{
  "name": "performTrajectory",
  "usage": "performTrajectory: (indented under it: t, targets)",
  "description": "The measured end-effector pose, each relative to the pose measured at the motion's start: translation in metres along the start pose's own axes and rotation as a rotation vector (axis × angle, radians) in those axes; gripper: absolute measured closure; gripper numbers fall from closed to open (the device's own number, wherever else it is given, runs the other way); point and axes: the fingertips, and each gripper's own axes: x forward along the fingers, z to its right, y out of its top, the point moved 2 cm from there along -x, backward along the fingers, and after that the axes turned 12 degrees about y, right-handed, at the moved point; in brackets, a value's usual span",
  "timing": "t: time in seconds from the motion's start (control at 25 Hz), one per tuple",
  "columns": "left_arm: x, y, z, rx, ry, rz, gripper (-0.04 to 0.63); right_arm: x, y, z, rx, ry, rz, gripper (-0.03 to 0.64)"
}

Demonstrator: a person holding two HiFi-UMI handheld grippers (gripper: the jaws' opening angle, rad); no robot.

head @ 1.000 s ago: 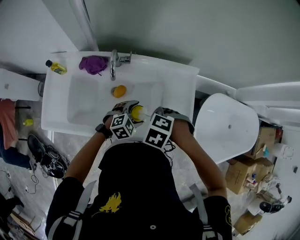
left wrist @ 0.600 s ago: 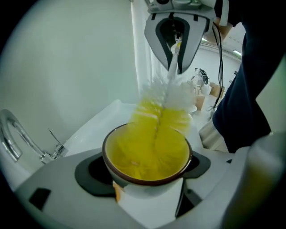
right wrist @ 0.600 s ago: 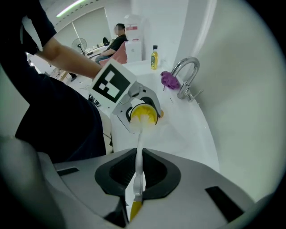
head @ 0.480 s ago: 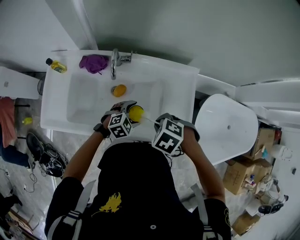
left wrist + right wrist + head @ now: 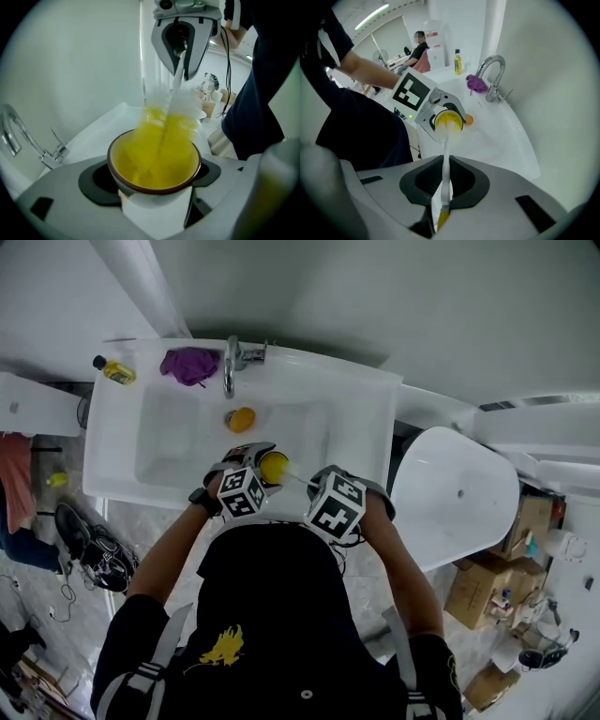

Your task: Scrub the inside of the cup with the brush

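A white cup (image 5: 154, 161) with a yellow inside and a brown rim sits tilted between the jaws of my left gripper (image 5: 155, 187), which is shut on it. In the head view the cup (image 5: 274, 466) hangs over the front edge of the white sink (image 5: 361, 418). My right gripper (image 5: 445, 190) is shut on the thin white handle of the brush (image 5: 446, 154). The brush's pale bristle head (image 5: 164, 126) is inside the cup and blurred. Both marker cubes sit side by side, with the left gripper (image 5: 246, 480) touching the cup and the right gripper (image 5: 321, 491) to its right.
At the sink's back stand a chrome tap (image 5: 228, 362), a purple cloth (image 5: 188, 365) and a small yellow bottle (image 5: 113, 370). An orange object (image 5: 240, 419) lies in the basin. A white rounded fixture (image 5: 457, 493) is to the right, with cardboard boxes (image 5: 487, 582) beyond it.
The right gripper drew back to the right from beside the left one, then held there. The brush stays in the cup, and the left gripper has hardly moved.
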Motion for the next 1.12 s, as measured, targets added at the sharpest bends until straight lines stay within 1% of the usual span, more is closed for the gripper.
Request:
performTrajectory:
  t: [0.08, 0.16, 0.24, 0.28, 0.4, 0.48, 0.6, 0.72, 0.8, 0.88, 0.96, 1.04, 1.12]
  targets:
    - [0.001, -0.013, -0.010, -0.078, 0.020, -0.010, 0.166, -0.012, -0.009, 0.000, 0.051, 0.002, 0.044, 0.565]
    - [0.004, -0.025, -0.022, -0.191, 0.051, -0.013, 0.166, -0.019, -0.019, 0.004, 0.107, -0.003, 0.103, 0.565]
    - [0.009, -0.033, -0.035, -0.297, 0.080, -0.011, 0.166, -0.018, -0.028, 0.009, 0.185, 0.006, 0.184, 0.565]
    - [0.012, -0.036, -0.040, -0.336, 0.092, -0.006, 0.166, -0.016, -0.032, 0.012, 0.227, 0.012, 0.230, 0.565]
    - [0.019, -0.039, -0.051, -0.423, 0.117, 0.025, 0.166, -0.008, -0.044, 0.029, 0.343, 0.001, 0.382, 0.565]
    - [0.026, -0.042, -0.055, -0.466, 0.129, 0.041, 0.166, -0.002, -0.054, 0.047, 0.442, -0.042, 0.490, 0.565]
    - [0.048, -0.055, -0.058, -0.502, 0.136, 0.015, 0.166, 0.012, -0.083, 0.087, 0.618, -0.157, 0.625, 0.565]
    - [0.082, -0.073, -0.062, -0.534, 0.145, -0.036, 0.166, 0.035, -0.124, 0.131, 0.817, -0.285, 0.705, 0.565]
    - [0.099, -0.082, -0.069, -0.559, 0.190, -0.055, 0.166, 0.042, -0.148, 0.152, 0.925, -0.399, 0.743, 0.565]
    - [0.114, -0.085, -0.078, -0.581, 0.257, -0.043, 0.166, 0.047, -0.166, 0.167, 0.977, -0.520, 0.744, 0.565]
    - [0.129, -0.085, -0.083, -0.581, 0.304, -0.012, 0.166, 0.054, -0.177, 0.175, 0.993, -0.593, 0.714, 0.565]
    - [0.142, -0.083, -0.086, -0.566, 0.322, 0.011, 0.166, 0.062, -0.180, 0.180, 1.000, -0.620, 0.685, 0.565]
    - [0.155, -0.085, -0.092, -0.558, 0.319, 0.015, 0.166, 0.072, -0.174, 0.188, 1.005, -0.620, 0.677, 0.565]
